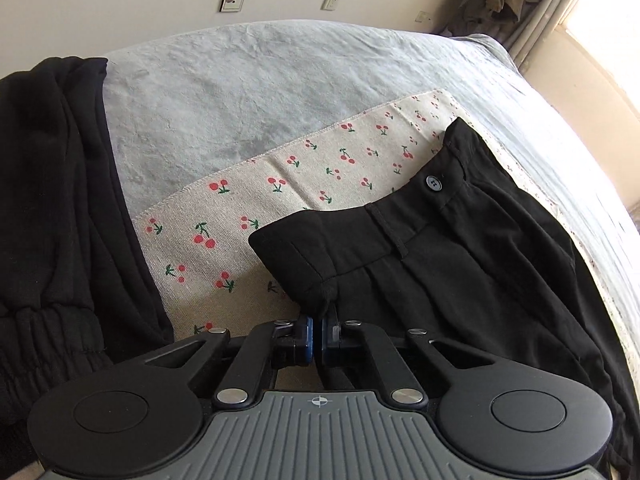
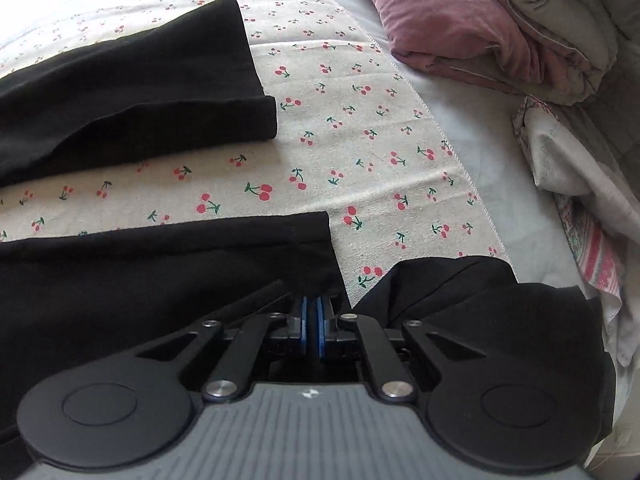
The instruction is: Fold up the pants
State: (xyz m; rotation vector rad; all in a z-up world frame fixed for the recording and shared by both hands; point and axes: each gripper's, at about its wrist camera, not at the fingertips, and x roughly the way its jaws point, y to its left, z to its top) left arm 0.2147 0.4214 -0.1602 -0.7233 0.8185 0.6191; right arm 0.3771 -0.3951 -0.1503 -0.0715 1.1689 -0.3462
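Black pants (image 1: 440, 264) lie on a cherry-print cloth (image 1: 280, 184), waistband and button (image 1: 433, 182) toward the upper right. My left gripper (image 1: 318, 330) is shut on the waistband's near corner, a tuft of black fabric pinched between its blue pads. In the right wrist view the two legs lie apart, the far leg (image 2: 140, 80) above and the near leg (image 2: 160, 264) below. My right gripper (image 2: 313, 316) is shut at the near leg's hem corner, whose fabric covers the fingertips.
A second black garment with an elastic cuff (image 1: 52, 200) lies at the left on the grey bed sheet (image 1: 280, 72). More black fabric (image 2: 500, 304) sits right of my right gripper. A pink blanket (image 2: 460, 28) and a white patterned cloth (image 2: 580, 184) are heaped at the right.
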